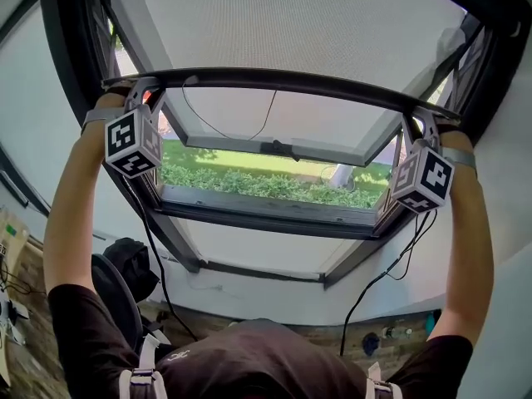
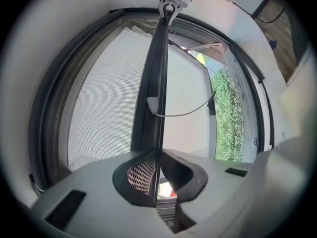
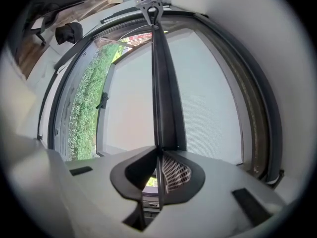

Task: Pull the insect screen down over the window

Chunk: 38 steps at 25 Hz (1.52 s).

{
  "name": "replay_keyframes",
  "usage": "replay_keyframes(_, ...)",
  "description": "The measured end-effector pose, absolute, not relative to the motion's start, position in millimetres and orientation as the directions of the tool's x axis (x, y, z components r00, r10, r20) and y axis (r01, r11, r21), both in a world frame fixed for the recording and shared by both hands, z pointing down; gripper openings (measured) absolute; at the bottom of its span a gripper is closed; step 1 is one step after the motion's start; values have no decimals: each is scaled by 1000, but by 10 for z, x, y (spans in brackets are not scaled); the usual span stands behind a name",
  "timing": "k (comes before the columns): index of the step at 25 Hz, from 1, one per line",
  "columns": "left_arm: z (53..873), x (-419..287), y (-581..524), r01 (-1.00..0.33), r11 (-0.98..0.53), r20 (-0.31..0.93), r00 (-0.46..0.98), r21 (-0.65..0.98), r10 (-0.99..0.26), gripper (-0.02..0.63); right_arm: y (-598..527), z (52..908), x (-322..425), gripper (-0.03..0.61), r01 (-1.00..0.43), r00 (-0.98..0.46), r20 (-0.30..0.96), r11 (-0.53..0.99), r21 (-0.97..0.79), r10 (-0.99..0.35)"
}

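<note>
**Head view.** Both bare forearms reach up to the slim dark pull bar [image 1: 274, 81] at the bottom edge of the grey mesh insect screen [image 1: 283, 23]. The screen covers the upper part of the dark-framed window [image 1: 58, 73], and the opening below the bar is uncovered. The left tongs [image 1: 140, 90] grip the bar near its left end and the right tongs [image 1: 418, 121] near its right end. Under the bar a pale-framed sash [image 1: 249, 144] with a black handle [image 1: 278, 149] stands open. A green hedge [image 1: 266, 185] shows through the gap. A thin dark cord [image 1: 208, 121] droops below the bar in front of the sash. A black cable [image 1: 376, 283] hangs from the right tongs towards the wooden floor [image 1: 324, 337]. A black office chair [image 1: 125, 277] stands low on the left.

**Left gripper view.** The tongs' jaws are pressed together on the thin edge of the pull bar [image 2: 156, 83], with only the bar between them. The bar runs straight away to the right tongs [image 2: 171, 6] at its far end. Mesh lies on one side of the bar. On the other side are the sash, the looping cord [image 2: 183, 114] and the hedge.

**Right gripper view.** These jaws are likewise narrow and clamped on the bar's edge. The left tongs [image 3: 152, 9] hold the far end. The mesh fills the right of the picture, the hedge and handle are on the left, and the chair and floor lie beyond.
</note>
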<state>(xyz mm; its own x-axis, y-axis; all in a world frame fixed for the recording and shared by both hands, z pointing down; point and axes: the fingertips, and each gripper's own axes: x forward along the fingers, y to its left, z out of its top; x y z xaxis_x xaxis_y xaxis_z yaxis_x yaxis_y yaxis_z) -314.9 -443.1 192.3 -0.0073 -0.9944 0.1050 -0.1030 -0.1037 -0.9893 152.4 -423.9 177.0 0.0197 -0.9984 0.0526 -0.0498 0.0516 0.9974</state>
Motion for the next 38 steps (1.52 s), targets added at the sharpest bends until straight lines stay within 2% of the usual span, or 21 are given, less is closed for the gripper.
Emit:
replay_keyframes(8, 2451, -3151, -4382, -89, -196, 198, -15, -976, -980, 44, -4235, 2267, 1496, 28, -68, 11, 176, 174, 982, -984)
replay_keyframes(12, 2780, -3160, -4363, -77, -226, 228, -20, -971, -973, 43, -4221, 2571, 1472, 28, -33, 33, 190, 189, 981, -981)
replay_keyframes(19, 3336, -3162, -4328, -93, -318, 320, -5, -943, -947, 38, -4162, 3129, 1477, 25, -40, 46, 276, 274, 961, -960)
replay_keyframes(25, 3682, -3174, -4319, -108, -331, 333, -1, -937, -943, 37, -4182, 3472, 1486, 21, -54, 52, 308, 305, 951, -950)
replay_keyframes(38, 4736, -3160, -4314, -132, -471, 477, -17, -872, -878, 35, -4192, 4581, 1536, 20, -75, 73, 484, 479, 875, -872)
